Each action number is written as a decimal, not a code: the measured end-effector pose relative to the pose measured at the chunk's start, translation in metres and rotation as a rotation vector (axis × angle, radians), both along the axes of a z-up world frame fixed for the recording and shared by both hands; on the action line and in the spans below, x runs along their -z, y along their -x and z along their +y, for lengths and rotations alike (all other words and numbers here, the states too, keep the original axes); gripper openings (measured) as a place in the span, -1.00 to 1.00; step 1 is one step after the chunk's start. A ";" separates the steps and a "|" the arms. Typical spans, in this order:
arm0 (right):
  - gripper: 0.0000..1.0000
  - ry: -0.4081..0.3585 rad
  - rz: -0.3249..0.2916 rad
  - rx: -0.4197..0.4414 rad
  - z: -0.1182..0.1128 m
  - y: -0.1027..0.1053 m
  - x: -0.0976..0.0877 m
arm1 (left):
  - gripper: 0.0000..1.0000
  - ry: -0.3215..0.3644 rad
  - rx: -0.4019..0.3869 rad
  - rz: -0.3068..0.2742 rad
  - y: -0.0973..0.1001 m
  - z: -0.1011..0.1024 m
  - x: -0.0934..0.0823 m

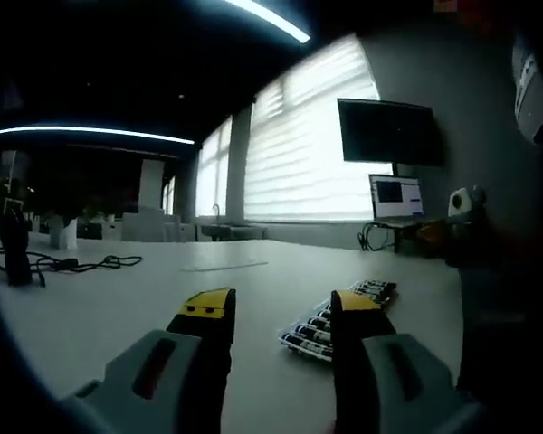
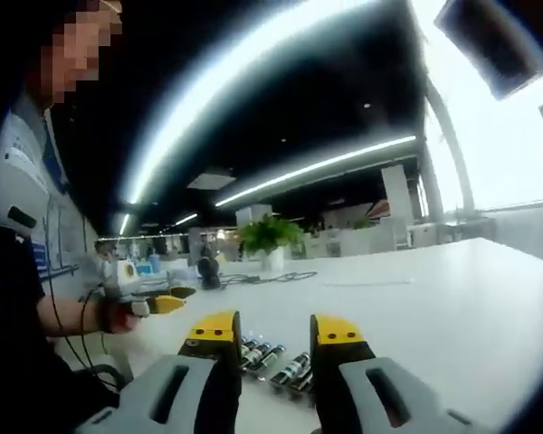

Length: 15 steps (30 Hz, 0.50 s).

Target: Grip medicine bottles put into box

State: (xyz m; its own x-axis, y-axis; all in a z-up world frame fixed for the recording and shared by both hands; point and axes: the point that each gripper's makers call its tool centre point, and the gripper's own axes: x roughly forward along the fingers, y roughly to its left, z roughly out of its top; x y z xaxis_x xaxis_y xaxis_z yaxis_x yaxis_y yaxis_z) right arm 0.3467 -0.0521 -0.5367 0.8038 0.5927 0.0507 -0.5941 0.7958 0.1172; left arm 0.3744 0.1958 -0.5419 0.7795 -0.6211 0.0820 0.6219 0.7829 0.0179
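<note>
Bottles (image 2: 273, 364) are lying in a row on the bench (image 2: 434, 298), just beyond the right gripper (image 2: 271, 339), partly behind its fingers (image 2: 214, 336), presumably lined up for picking. Right fingers are gaping, holding nothing. Left gripper (image 1: 281, 312) is hovering beside the row (image 1: 330, 321), fingers also apart, empty. Box isn't identifiable.

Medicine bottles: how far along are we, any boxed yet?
Nothing looks done: the medicine bottles lie in a row on the white table, and I can make out no box. In hand: nothing; the left tool and right tool are both open, just short of the row. Left: grip and box each one.
</note>
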 end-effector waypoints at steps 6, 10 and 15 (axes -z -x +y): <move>-0.34 0.098 -0.019 0.021 -0.005 0.006 0.009 | -0.28 -0.017 -0.009 -0.014 0.013 0.009 -0.014; -0.20 0.083 0.009 0.033 -0.017 0.013 0.012 | -0.29 -0.020 -0.026 -0.014 0.024 0.018 -0.015; -0.20 0.099 -0.008 0.073 -0.031 0.023 0.005 | -0.29 0.055 -0.051 -0.016 0.036 0.033 -0.019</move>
